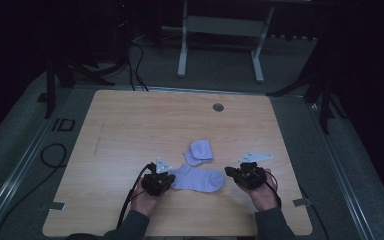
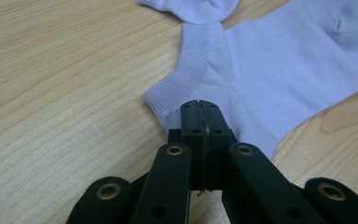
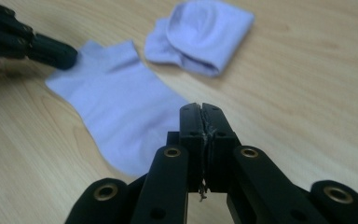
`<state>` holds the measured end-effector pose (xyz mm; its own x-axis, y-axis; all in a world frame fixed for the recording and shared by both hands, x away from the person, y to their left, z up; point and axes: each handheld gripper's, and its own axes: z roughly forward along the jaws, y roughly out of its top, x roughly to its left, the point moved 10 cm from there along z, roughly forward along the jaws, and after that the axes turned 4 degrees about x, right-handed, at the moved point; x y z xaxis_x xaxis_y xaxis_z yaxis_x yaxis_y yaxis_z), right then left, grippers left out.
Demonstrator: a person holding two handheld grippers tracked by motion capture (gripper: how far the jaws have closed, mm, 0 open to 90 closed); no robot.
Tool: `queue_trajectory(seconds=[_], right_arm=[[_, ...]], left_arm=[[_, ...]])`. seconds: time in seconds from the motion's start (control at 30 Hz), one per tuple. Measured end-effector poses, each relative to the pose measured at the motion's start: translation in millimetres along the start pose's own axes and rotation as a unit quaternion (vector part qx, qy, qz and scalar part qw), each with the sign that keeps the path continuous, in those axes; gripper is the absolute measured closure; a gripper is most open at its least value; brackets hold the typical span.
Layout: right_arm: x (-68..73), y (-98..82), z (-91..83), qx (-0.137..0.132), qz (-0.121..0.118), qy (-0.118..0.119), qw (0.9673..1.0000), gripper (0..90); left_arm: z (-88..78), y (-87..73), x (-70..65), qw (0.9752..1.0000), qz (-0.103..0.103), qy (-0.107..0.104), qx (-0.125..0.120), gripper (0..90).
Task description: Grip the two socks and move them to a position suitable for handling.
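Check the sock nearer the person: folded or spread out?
Spread out. The near sock lies flat in one layer, cuff and foot showing, unlike the folded sock behind it.

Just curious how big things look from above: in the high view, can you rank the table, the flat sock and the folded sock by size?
1. table
2. flat sock
3. folded sock

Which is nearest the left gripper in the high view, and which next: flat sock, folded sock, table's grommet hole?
1. Flat sock: right beside the left gripper, at its jaws.
2. Folded sock: farther up the table, to the right.
3. Grommet hole: near the far edge.
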<state>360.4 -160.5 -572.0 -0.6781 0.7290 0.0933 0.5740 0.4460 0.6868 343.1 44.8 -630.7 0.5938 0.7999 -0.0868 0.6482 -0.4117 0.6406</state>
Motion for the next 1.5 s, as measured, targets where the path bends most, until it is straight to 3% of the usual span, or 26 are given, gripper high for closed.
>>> queue_trajectory(seconds=[0.27,0.53,0.73,0.87,1.13,1.5], right_arm=[[6.3,32.5,18.3,-0.001,-0.024,0.002,0.9997,85.7],[6.7,48.9,37.9,0.010,-0.029,0.001,0.9995,83.1],[8.3,60.2,50.4,0.012,-0.035,0.003,0.9993,81.8],[9.2,67.4,59.2,0.018,-0.035,0.003,0.9992,80.2],[10.0,79.4,66.5,0.018,-0.039,-0.008,0.9990,74.1],[8.9,81.7,70.2,0.024,-0.036,-0.009,0.9990,71.2]], left_arm=[[-0.4,-0.2,0.4,1.0000,0.000,-0.003,-0.002,89.8],[-1.7,-1.2,1.4,0.9999,-0.003,-0.016,-0.003,88.9],[-12.6,8.5,5.6,0.9990,0.003,-0.030,-0.034,84.9],[-20.5,12.1,15.2,0.9986,-0.003,-0.023,-0.049,84.2],[-27.6,11.5,31.0,0.9984,-0.016,-0.008,-0.053,82.6],[-25.6,10.6,32.4,0.9986,-0.019,-0.005,-0.049,82.5]])
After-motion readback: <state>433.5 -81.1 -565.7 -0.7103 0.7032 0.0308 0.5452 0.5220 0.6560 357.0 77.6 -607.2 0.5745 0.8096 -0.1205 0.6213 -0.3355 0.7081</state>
